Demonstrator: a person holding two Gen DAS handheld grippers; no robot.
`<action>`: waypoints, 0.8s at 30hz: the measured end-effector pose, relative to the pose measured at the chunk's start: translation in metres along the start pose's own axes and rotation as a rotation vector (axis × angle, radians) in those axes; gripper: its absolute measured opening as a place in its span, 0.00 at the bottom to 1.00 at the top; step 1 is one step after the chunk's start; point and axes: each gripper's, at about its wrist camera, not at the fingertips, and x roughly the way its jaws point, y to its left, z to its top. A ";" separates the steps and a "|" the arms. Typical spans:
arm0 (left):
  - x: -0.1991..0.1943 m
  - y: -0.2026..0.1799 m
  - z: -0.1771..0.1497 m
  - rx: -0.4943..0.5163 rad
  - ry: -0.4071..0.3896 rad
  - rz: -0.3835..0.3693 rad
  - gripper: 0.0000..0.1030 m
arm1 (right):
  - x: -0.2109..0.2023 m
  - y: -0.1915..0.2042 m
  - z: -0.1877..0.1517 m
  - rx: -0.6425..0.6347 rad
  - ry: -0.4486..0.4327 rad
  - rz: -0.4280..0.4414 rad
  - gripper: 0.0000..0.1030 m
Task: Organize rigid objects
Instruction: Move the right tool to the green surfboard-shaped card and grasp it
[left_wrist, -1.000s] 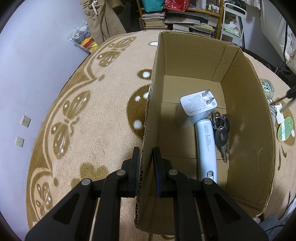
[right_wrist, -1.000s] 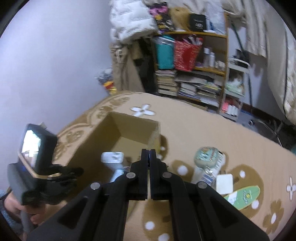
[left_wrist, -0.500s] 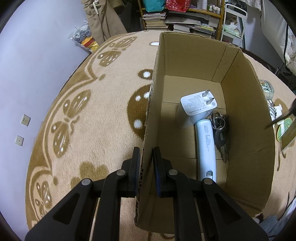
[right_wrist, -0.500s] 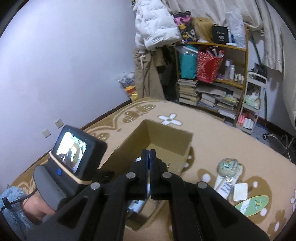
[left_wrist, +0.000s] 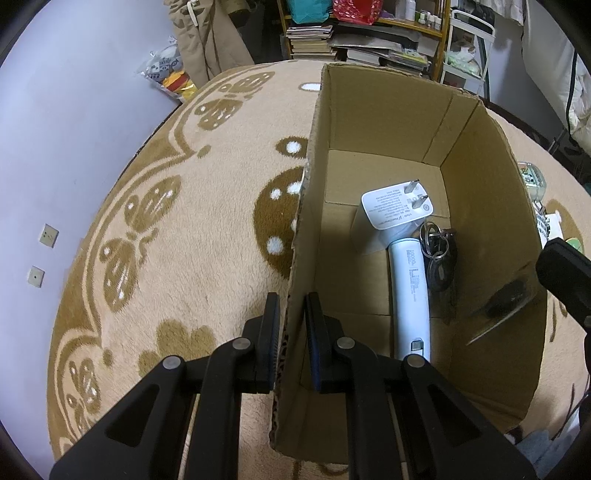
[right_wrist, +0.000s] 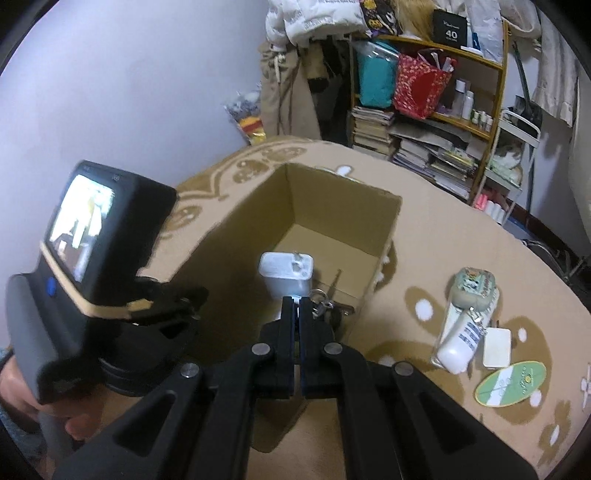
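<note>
We can read "40" in white on a black box (right_wrist: 450, 25) high on the shelf (right_wrist: 476, 61). Inside the cardboard box (left_wrist: 491, 206), the white tube (left_wrist: 410, 291) shows "1000" — the plug (left_wrist: 397, 208) beside it has print too small to read.

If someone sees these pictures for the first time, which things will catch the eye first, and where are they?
The open brown cardboard box stands on the beige patterned carpet, and the left gripper is shut on its near wall. Inside lie a white wall charger, a white cylindrical power bank and a dark bunch of keys. The shut, empty right gripper hangs over the box.
</note>
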 end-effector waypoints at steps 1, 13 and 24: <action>0.000 0.001 0.000 -0.002 0.001 -0.002 0.12 | 0.000 0.000 0.000 -0.001 -0.003 -0.003 0.03; 0.002 0.000 -0.001 -0.001 0.003 -0.003 0.13 | -0.005 -0.018 0.006 0.034 -0.006 -0.125 0.50; 0.002 0.004 -0.001 -0.018 0.006 -0.020 0.13 | -0.006 -0.080 0.001 0.203 0.012 -0.211 0.78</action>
